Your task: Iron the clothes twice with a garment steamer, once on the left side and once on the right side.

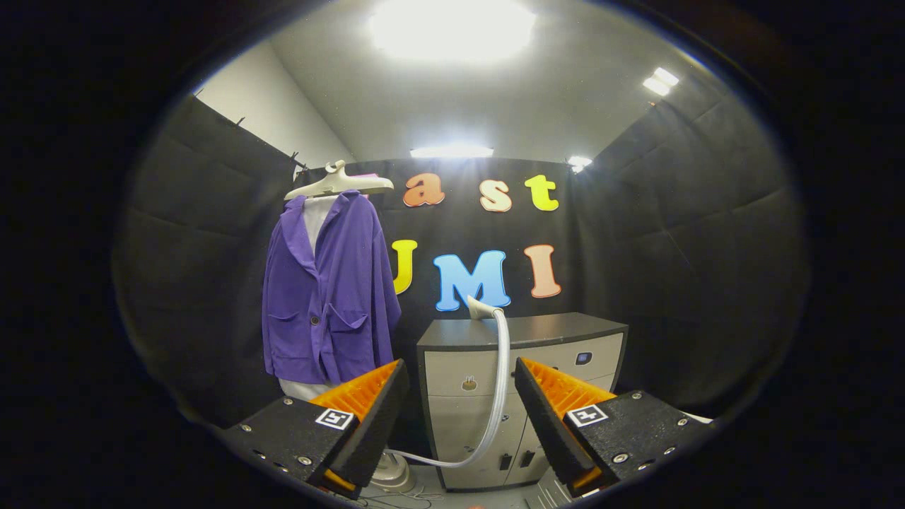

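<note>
A purple jacket [329, 290] hangs over a white garment on a pale hanger [339, 182], beyond my left finger against the booth wall. The steamer head [482, 308] lies on top of a grey cabinet [523, 332], straight ahead beyond my fingers. Its pale hose [498, 382] drops down the cabinet front and curves to a base unit [392, 472] on the floor by my left finger. My gripper [461, 396] is open, its fingers wide apart with nothing between them, well short of the steamer head.
The grey cabinet has drawers [466, 373] and lower doors [520, 452]. Black cloth walls close the booth on the left, back and right. Thin cables [396, 500] lie on the floor near the base unit.
</note>
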